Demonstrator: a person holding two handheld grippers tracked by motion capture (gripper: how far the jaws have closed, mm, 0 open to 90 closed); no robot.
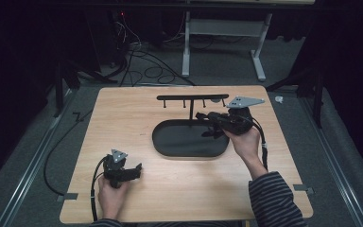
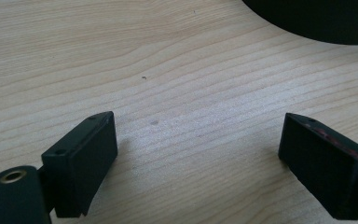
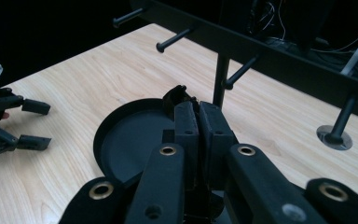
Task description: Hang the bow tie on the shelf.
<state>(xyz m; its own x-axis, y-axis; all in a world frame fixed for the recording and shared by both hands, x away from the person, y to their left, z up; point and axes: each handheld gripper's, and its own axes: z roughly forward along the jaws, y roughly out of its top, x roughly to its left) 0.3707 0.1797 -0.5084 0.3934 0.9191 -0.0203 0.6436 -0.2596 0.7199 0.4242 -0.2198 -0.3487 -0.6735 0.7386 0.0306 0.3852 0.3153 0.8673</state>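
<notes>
Our left tongs (image 1: 139, 169) nearest, jaws apart over bare desk (image 1: 123, 123), our right tongs (image 1: 199, 116) pressed together above the black tray (image 1: 170, 142), peg rack (image 1: 191, 97) behind.

A small dark object (image 3: 181, 94), clamped at the tips of the right hand-held gripper (image 3: 197, 108), sticks up above them, shape unclear
</notes>
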